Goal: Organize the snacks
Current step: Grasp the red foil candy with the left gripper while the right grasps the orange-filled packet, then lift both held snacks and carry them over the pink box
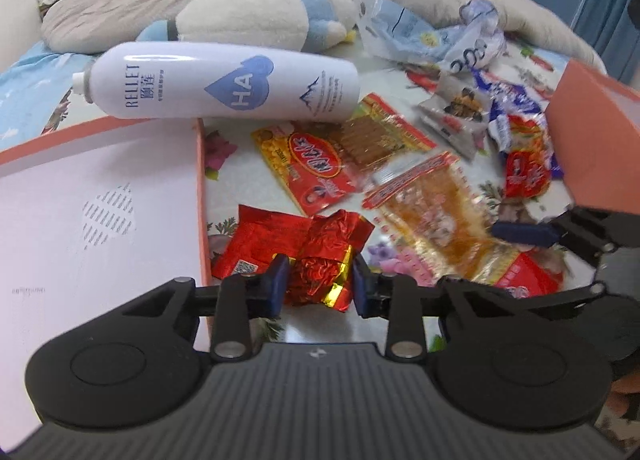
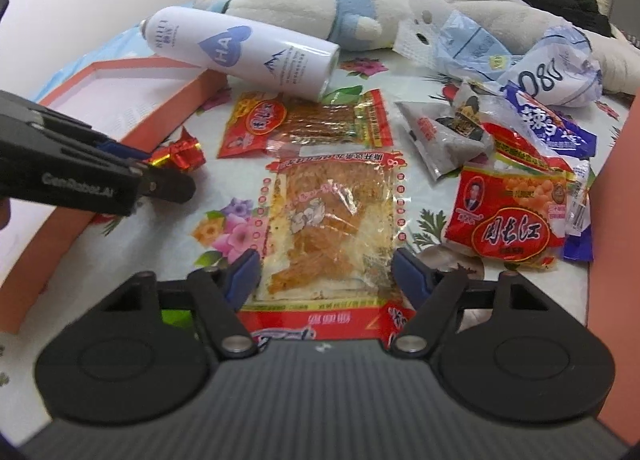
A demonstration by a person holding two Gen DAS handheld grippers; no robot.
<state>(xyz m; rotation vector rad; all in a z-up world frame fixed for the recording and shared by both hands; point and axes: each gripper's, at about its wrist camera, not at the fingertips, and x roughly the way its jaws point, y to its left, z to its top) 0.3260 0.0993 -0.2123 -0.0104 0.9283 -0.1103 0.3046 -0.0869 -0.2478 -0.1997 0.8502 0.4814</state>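
floral cotton sheet [image 2: 224,236] covers the bed under both grippers. the left gripper [image 1: 320,280] is pinched narrow on a crinkly red foil wrapper [image 1: 320,272], both pads touching it, with a salmon box lid [image 1: 100,219] just to its left. the right gripper [image 2: 326,272] stands wide, its fingers either side of a flat clear packet [image 2: 332,219], pads apart from it. beyond lie glossy red snack bags [image 2: 508,215], a smooth white spray can [image 1: 224,85] on its side, then a soft white-and-blue plush toy [image 2: 312,7] and rumpled grey bedding [image 1: 120,7].
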